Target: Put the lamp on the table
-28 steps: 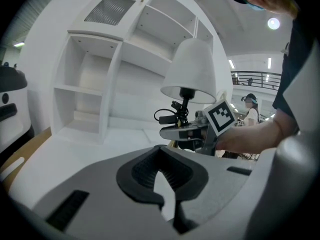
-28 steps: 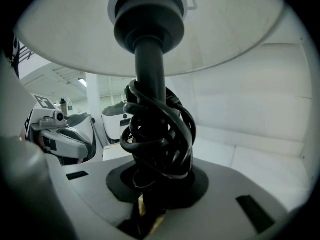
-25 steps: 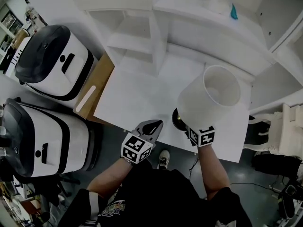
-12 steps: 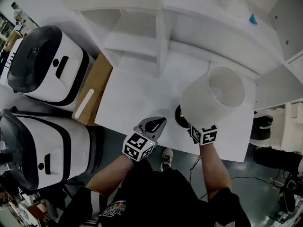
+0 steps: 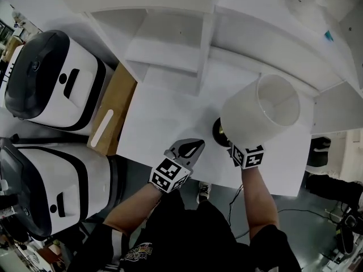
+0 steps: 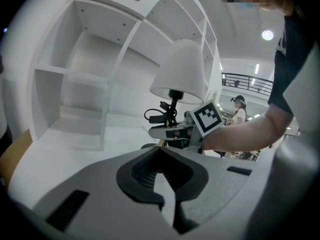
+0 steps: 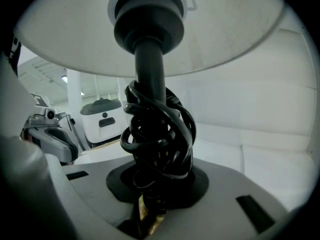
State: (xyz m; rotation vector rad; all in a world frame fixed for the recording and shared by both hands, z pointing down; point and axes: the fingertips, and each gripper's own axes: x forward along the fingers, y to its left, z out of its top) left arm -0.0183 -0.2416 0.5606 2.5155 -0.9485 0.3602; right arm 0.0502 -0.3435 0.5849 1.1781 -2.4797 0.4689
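Lamp [image 5: 262, 113] and white bench [image 5: 161, 120] are close together, but the placing does not look finished. The right gripper [image 5: 231, 146] holds the lamp tilted, its white shade leaning away from the person toward the shelf unit [image 5: 170, 35] behind the bench. The dark round base [image 5: 219, 132] sits low over the bench top near its front edge. No view shows clearly whether the base touches the surface.

In the right gripper view, the fingers [image 7: 210, 184] are closed around the lower part of the black stem [image 7: 149, 64], just under a bundle of coiled black cord [image 7: 157, 134] wound round it. A brass-coloured piece shows at the very bottom of the grip.

The left gripper [image 5: 191, 148] hovers over the bench just beside the lamp base and apart from it. Its fingers are brought together at the tips with nothing between them.

Judging by this, the carry is nearly over. What remains is to bring the lamp upright, seat the base flat on the bench, then let the right fingers open and draw back without tipping it. The top-heavy shade makes that release the delicate part.
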